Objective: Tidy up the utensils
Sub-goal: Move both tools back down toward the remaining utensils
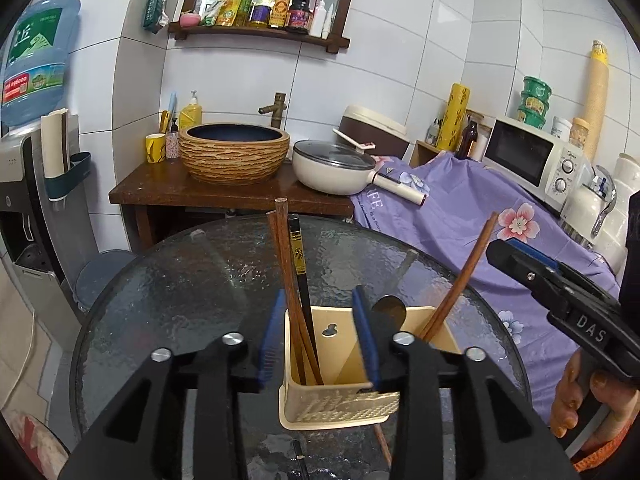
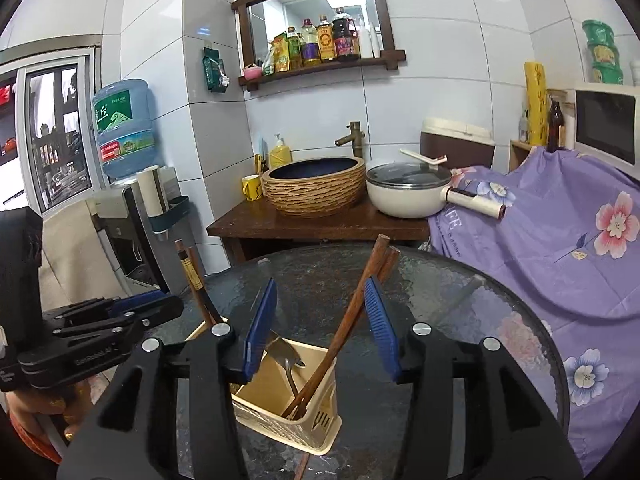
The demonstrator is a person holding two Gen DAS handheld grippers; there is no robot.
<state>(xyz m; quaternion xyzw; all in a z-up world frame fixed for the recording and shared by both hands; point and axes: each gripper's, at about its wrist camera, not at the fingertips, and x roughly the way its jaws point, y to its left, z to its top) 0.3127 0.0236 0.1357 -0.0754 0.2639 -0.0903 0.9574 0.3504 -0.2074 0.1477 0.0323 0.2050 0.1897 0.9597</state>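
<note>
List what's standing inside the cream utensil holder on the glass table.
The utensil holder holds brown wooden chopsticks and one black chopstick on one side, two more wooden chopsticks and a metal spoon on the other. Their lower ends are hidden by its walls.

One holder (image 1: 340, 400) stands on one table (image 1: 180, 280). It holds five chopsticks (image 1: 286, 280) and one spoon (image 1: 390, 308).

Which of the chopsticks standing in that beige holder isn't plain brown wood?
The black chopstick with the gold band near its top, in the holder's left compartment. The other chopsticks are reddish-brown wood.
</note>
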